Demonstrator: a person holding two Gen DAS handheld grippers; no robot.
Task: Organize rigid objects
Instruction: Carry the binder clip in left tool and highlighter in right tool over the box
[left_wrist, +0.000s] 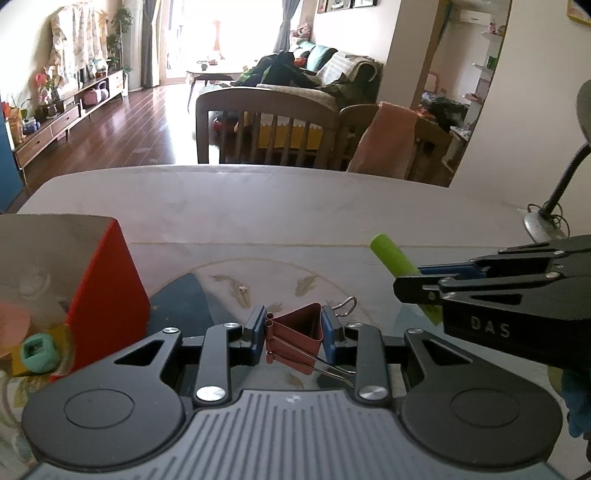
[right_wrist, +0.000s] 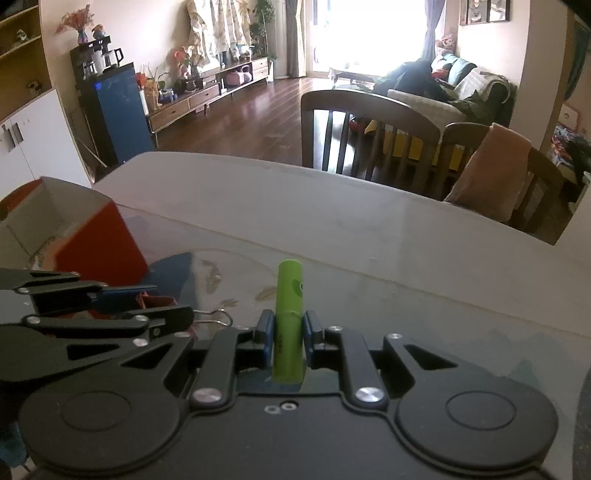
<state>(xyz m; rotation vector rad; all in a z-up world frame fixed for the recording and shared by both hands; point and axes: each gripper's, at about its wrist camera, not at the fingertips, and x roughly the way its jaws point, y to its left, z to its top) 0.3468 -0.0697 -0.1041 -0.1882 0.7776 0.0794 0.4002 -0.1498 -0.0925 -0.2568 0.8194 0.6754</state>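
Already stowed: a few small items are seen inside the red box (left_wrist: 107, 280) on the counter (left_wrist: 258, 206).
Left tongs (left_wrist: 294, 334): closed on the red binder clip (left_wrist: 295, 341), not yet boxed.
Right tongs (right_wrist: 289, 338): clamped on the green tube (right_wrist: 289, 317), likewise unplaced.

A dark red binder clip (left_wrist: 295, 334) with silver wire handles sits pinched between the left tongs (left_wrist: 294, 332), lying on its side. A lime green cylinder (right_wrist: 289, 321) stands nearly upright, clamped in the right tongs (right_wrist: 289, 339). An open red box (left_wrist: 105, 280) rests on the surface at the left, small items inside.
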